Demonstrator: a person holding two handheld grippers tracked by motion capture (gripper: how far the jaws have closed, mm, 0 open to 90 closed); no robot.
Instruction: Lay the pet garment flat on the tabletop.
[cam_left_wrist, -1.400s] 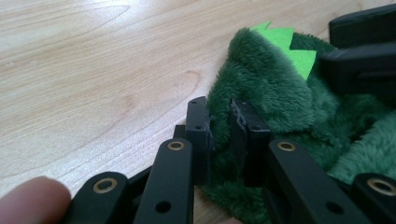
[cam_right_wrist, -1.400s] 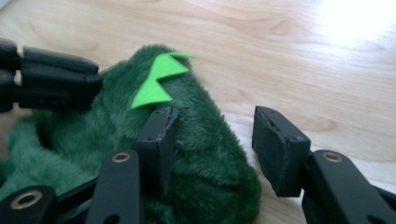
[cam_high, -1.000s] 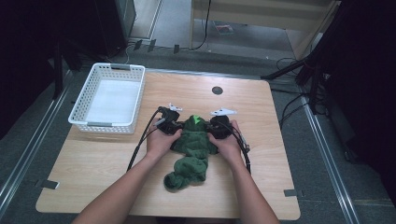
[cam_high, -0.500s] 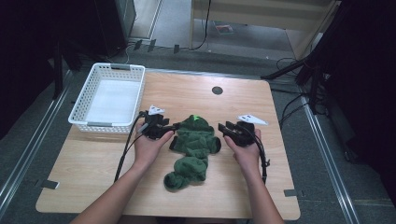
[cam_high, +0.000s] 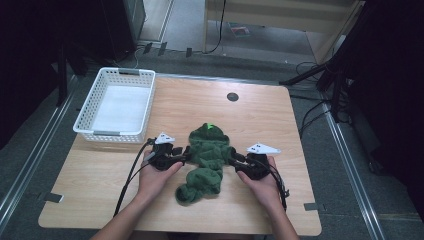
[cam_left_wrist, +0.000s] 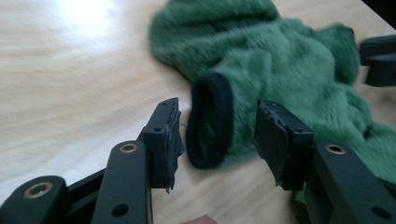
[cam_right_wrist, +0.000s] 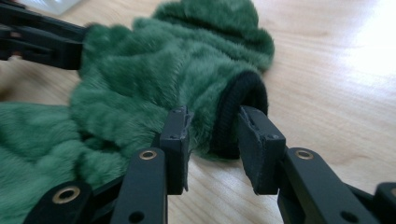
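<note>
Since half a second ago my two hands have come back in toward the green fuzzy garment (cam_high: 207, 157), and each gripper now sits at one of its sleeves.

I see the wooden table (cam_high: 190, 107) as the biggest thing. On its far left corner stands the white basket (cam_high: 116, 106), well apart from the garment. A small dark round hole (cam_high: 232, 96) sits in the table top near the far edge.

The green fuzzy garment lies spread near the middle of the table, closer to my side. Its hood end points away from me and a bunched part trails toward me.

My left hand (cam_high: 156, 175) holds the left gripper (cam_left_wrist: 219, 135) at the garment's left side. Its jaws are spread apart, one on each side of the black cuff (cam_left_wrist: 210, 119), and they do not touch it.

My right hand (cam_high: 262, 185) holds the right gripper (cam_right_wrist: 212, 135) at the right side. Its jaws stand on both sides of the other black cuff (cam_right_wrist: 236, 109) and the fuzzy sleeve end. They look pressed close against it, so I take it as pinched.
</note>
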